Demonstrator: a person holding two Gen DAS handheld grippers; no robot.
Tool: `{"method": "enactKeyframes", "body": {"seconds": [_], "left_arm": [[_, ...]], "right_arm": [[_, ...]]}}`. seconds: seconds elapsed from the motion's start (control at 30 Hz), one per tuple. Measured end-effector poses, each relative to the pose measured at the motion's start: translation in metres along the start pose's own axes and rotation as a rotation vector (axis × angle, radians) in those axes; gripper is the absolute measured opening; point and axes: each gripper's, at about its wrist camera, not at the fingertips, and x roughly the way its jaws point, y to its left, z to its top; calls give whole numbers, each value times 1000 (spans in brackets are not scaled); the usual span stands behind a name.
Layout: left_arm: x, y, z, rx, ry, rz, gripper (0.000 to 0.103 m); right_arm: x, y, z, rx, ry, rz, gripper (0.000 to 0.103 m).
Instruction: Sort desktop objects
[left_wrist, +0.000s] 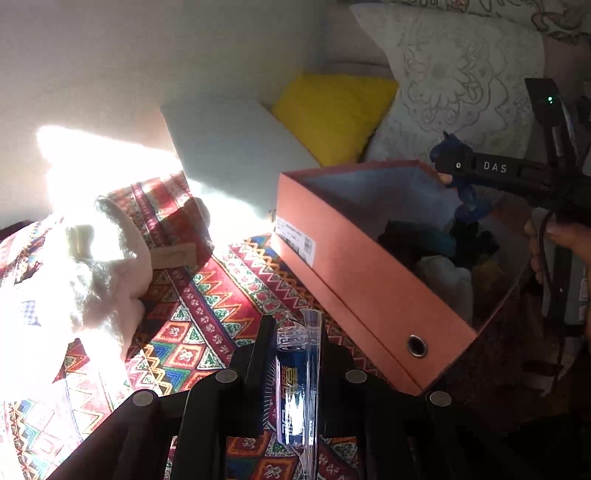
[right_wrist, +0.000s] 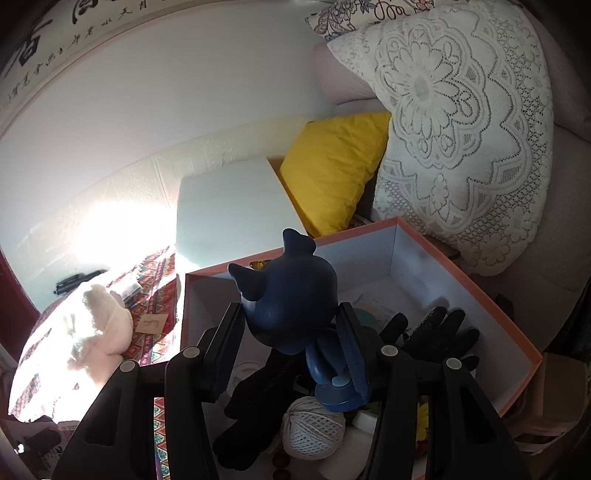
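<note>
While suspended over the open orange box (right_wrist: 461, 266), dark blue cat figurine (right_wrist: 291, 295) pinched low on its body, near the base, between the pads of the right gripper (right_wrist: 295, 347); head well clear above the fingertips. Judged rigid moulded plastic or vinyl: light, smooth, top-heavy, hence liable to pivot about so low a pinch. Better hold probably across the narrow torso; ears and thin limbs best avoided as likely weak points.

Left gripper (left_wrist: 291, 354) closed on a slim clear-cased cylinder with blue label (left_wrist: 293, 391), held lengthwise between the fingers, above the patterned cloth (left_wrist: 192, 332) just beside the box's near wall. Casing judged hard, glossy, slippery and light; possibly brittle at the transparent cap. Mid-length clamp as shown seems sound; contents not identifiable.

Already inside the box: ball of white twine (right_wrist: 314, 428), black glove (right_wrist: 439, 332), other dark soft items, not separable by eye. Soft contents likely to cushion a short drop.

Outside the box, on the cloth: pale plush toy (left_wrist: 107, 266), washed out by sunlight; soft, compressible, graspable almost anywhere.
</note>
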Motion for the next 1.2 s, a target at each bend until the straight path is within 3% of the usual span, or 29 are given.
{"method": "enactKeyframes", "body": {"seconds": [0.53, 0.67, 0.77, 0.87, 0.97, 1.0, 1.07, 1.13, 1.17, 1.2], "left_arm": [[-42, 9, 26, -13, -77, 8, 12], [-71, 38, 38, -25, -108, 54, 12], [-88, 82, 54, -57, -111, 93, 12], [-94, 135, 79, -37, -102, 201, 12], [-88, 201, 132, 61, -126, 442, 10], [-84, 231, 155, 83, -142, 558, 12], [-75, 298, 199, 54, -147, 762, 14], [-73, 357, 232, -28, -119, 920, 43], [-80, 369, 234, -73, -132, 934, 53], [-88, 379, 236, -119, -148, 939, 70]], "right_arm": [[4, 5, -1, -6, 10, -4, 54], [8, 7, -1, -7, 14, -6, 54], [14, 11, 0, -10, 23, -11, 54], [23, 18, 0, -20, 37, -17, 54], [34, 26, 0, -36, 55, -26, 54], [37, 30, 1, -40, 59, -29, 54], [43, 38, 3, -46, 62, -33, 54], [48, 46, 5, -50, 64, -29, 54], [50, 50, 6, -52, 65, -27, 54], [51, 54, 7, -57, 65, -23, 54]]}}
